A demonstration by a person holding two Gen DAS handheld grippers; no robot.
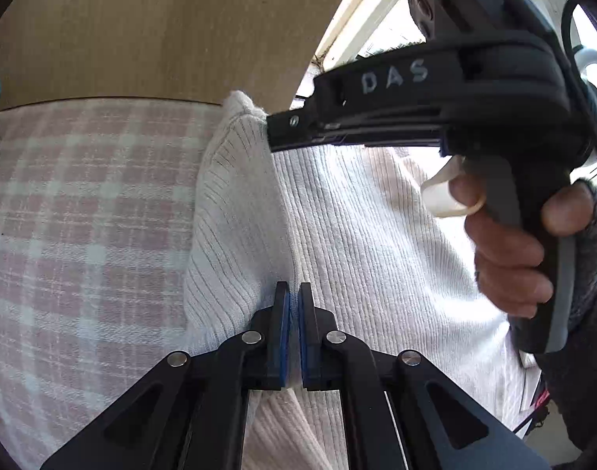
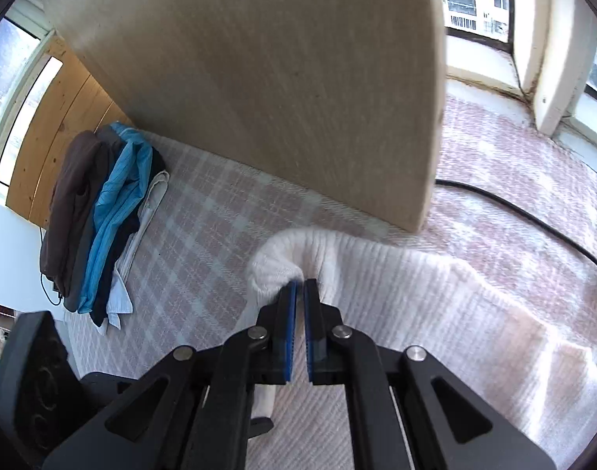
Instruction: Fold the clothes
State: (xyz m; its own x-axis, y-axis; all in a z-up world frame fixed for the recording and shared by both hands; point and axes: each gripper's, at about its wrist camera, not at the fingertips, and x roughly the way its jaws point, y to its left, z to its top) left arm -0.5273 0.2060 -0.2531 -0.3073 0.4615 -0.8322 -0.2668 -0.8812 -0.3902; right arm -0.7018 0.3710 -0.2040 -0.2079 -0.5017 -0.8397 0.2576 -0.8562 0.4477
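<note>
Both tools clamp the white ribbed sweater (image 1: 361, 235): left tool (image 1: 295, 293) at its near fold, right tool (image 2: 300, 288) at 12 o'clock. Keep tension even; lay flat on plaid bed (image 2: 204, 211).

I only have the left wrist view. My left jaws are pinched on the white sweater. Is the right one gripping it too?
Observer: Yes. The right gripper is shut on a bunched edge of the sweater.
Operator: Anything else on the bed? I only see a blue scrap at my left edge.
Observer: That is a pile of clothes, brown, blue and white, lying apart from the sweater.
Operator: Anything near the sweater's far side?
Observer: A black cable lies on the plaid cover just beyond it.
</note>
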